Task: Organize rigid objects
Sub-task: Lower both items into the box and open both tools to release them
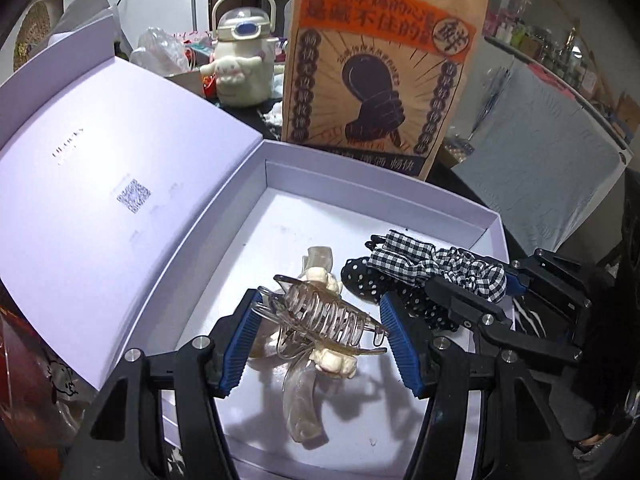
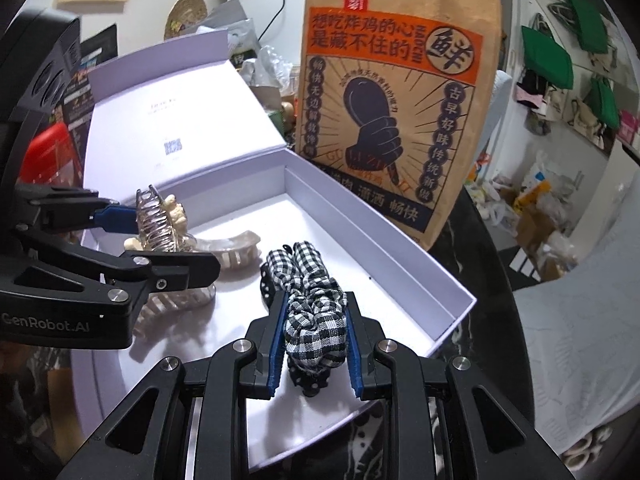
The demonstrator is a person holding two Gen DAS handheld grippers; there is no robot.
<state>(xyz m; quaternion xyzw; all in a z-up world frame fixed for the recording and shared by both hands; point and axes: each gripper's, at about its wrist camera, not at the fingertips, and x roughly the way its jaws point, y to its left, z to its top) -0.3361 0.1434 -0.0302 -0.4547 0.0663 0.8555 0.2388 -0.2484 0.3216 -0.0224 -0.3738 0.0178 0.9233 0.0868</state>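
The left gripper (image 1: 320, 336) reaches into the white box (image 1: 400, 200), its two blue pads standing either side of a clear claw clip (image 1: 320, 314). The left pad touches the clip's end; the right pad sits just beside the other end, so whether the jaws truly pinch it I cannot tell. Beneath the clip, between the same fingers, lie two translucent curved clips with cream beads (image 1: 304, 396), one running out ahead of the fingertips and one back toward the wrist.

To the right of the left gripper, the right gripper (image 2: 316, 344) is closed on a black-and-white gingham hair bow (image 2: 312, 312), both blue pads pressing its checked fabric (a polka-dot part shows under the bow). The bow stretches forward beyond the fingertips across the box floor.

The box's lid (image 1: 100, 168) stands open to the left of both grippers. Ahead of them, just past the box's far wall, a brown paper bag (image 2: 400, 100) with an orange banner stands upright. A cream cartoon kettle (image 1: 240, 64) sits farther back, left of the bag.
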